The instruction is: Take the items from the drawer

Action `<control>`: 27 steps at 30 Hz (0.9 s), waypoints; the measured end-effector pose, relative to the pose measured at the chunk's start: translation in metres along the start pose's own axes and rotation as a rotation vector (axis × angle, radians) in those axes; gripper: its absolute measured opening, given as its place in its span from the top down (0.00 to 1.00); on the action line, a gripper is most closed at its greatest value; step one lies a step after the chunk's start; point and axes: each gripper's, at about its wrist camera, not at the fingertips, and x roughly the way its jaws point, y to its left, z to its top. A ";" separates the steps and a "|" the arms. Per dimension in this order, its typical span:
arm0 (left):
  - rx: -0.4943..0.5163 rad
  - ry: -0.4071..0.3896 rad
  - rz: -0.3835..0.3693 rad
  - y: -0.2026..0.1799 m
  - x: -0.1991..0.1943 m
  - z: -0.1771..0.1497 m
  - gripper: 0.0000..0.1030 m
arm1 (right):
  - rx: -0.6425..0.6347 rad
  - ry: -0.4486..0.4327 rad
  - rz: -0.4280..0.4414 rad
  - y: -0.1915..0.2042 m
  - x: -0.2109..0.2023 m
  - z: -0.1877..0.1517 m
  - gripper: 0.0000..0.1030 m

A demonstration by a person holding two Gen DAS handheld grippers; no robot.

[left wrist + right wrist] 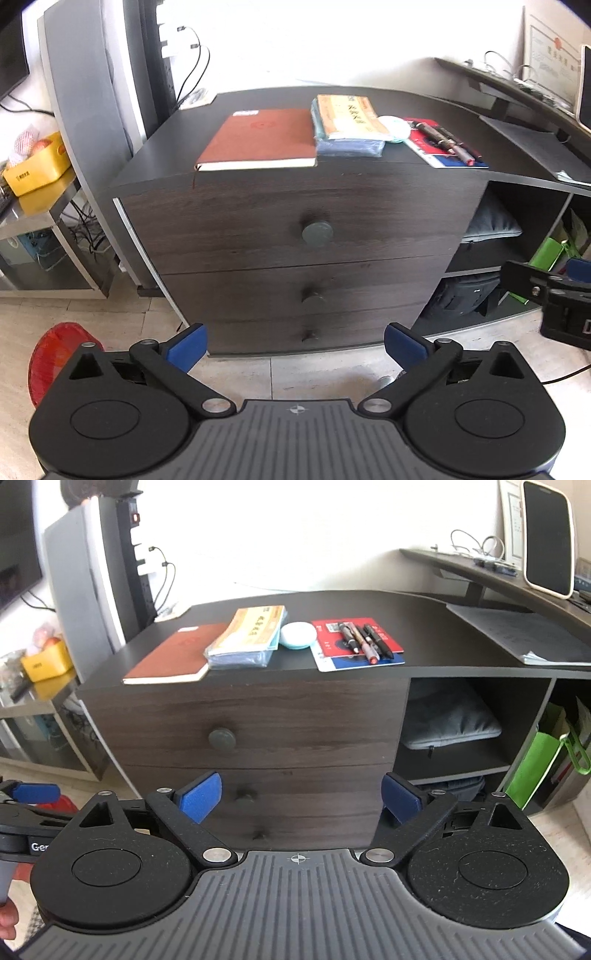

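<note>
Left wrist view: left gripper [293, 345], blue-padded fingers spread wide, nothing held, well clear of the dark wood three-drawer cabinet [295, 258]. All three drawers closed; top drawer [258, 218] carries a round grey knob [317, 232]. On the cabinet top: brown notebook [258, 138] at the front edge, yellow-covered book stack [349, 123] beside it, pale round case [395, 127], pens [445, 142] on red-and-blue booklets towards the right edge.

Right wrist view: right gripper [301, 797], fingers likewise wide apart and empty, facing the same cabinet front. Right of the cabinet, an open shelf holds a grey padded sleeve [450, 722]; a green bag [532, 760] stands further right.
</note>
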 end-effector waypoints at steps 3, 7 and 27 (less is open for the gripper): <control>0.003 -0.016 -0.006 -0.004 -0.008 -0.003 0.01 | -0.001 0.000 -0.004 -0.001 -0.007 -0.005 0.06; 0.008 -0.025 -0.006 -0.010 -0.011 -0.007 0.01 | -0.004 0.008 0.000 -0.002 -0.012 -0.010 0.06; 0.041 -0.007 0.043 -0.020 0.009 -0.006 0.01 | -0.008 0.059 -0.045 -0.011 0.005 -0.017 0.06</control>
